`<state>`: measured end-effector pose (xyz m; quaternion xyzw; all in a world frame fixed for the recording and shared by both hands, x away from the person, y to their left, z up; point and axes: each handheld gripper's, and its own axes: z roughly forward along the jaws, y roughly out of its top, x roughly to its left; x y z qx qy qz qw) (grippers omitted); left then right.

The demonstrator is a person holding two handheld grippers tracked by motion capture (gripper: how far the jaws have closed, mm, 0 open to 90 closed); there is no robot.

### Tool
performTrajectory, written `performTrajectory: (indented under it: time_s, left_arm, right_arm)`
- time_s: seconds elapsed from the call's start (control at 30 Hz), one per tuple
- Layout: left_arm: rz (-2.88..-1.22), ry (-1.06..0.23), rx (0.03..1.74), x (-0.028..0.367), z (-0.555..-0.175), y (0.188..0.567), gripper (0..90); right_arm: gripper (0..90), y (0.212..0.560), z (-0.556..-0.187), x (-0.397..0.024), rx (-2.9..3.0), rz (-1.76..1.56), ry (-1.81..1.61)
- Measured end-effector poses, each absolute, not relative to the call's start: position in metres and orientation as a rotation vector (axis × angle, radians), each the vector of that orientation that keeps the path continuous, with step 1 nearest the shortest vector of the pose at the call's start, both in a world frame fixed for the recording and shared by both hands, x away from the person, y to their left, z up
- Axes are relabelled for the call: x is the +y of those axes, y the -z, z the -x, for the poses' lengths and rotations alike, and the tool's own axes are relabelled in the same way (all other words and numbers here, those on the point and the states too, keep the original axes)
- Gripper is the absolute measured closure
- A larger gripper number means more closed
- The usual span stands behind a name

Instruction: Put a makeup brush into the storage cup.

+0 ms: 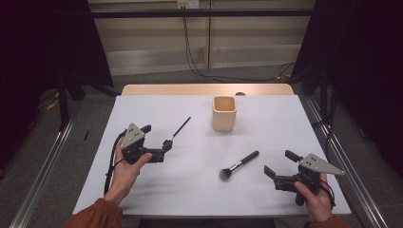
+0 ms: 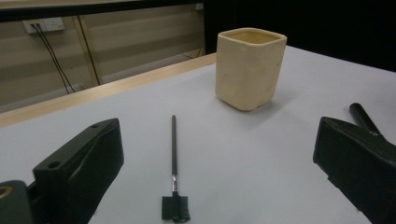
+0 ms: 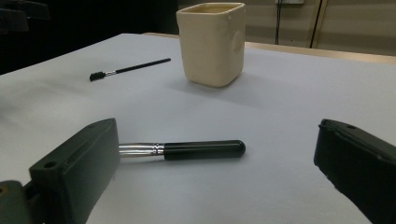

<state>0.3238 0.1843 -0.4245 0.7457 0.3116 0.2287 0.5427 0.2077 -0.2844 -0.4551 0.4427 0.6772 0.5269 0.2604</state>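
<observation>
A cream square cup [image 1: 224, 113] stands upright toward the back of the white table [image 1: 199, 190]. A thin black brush [image 1: 179, 128] lies left of it, its small head nearest my left gripper [image 1: 157, 137], which is open just behind that head. In the left gripper view the thin brush [image 2: 173, 154] lies between the wide-apart jaws of the left gripper [image 2: 217, 186], the cup [image 2: 250, 67] beyond. A thick makeup brush [image 1: 240, 164] lies at centre right. My right gripper [image 1: 280, 163] is open beside it. In the right gripper view the thick brush [image 3: 201, 150] runs behind the left jaw of the right gripper [image 3: 215, 182].
The table's wooden far edge [image 1: 204, 89] runs behind the cup. Cables [image 1: 199, 66] trail on the floor past it. Metal rails [image 1: 52, 152] flank the table on both sides. In the right gripper view the cup [image 3: 212, 42] and the thin brush [image 3: 130, 68] lie farther off.
</observation>
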Motion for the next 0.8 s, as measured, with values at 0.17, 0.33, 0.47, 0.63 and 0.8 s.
performTrajectory:
  time_s: [0.17,0.33,0.47,0.63,0.8]
  left_arm:
    - [-1.765,-0.538,0.74,0.175,-0.337,0.422,1.8]
    - [-1.773,-0.557,0.737,0.168,-0.351,0.422,2.0]
    - [-1.77,-0.542,0.753,0.166,-0.361,0.423,2.0]
    - [-1.74,-0.544,0.777,0.161,-0.373,0.421,2.1]
    - [-1.746,-0.552,0.801,0.159,-0.385,0.418,2.1]
  right_arm:
    - [0.0,0.455,-0.207,-0.283,1.847,-1.192,-1.416]
    - [0.0,0.455,-0.206,-0.284,1.842,-1.192,-1.425]
    - [0.0,0.455,-0.207,-0.285,1.842,-1.194,-1.427]
    - [0.0,0.455,-0.207,-0.285,1.85,-1.192,-1.423]
    - [0.0,0.455,-0.207,-0.284,1.855,-1.185,-1.423]
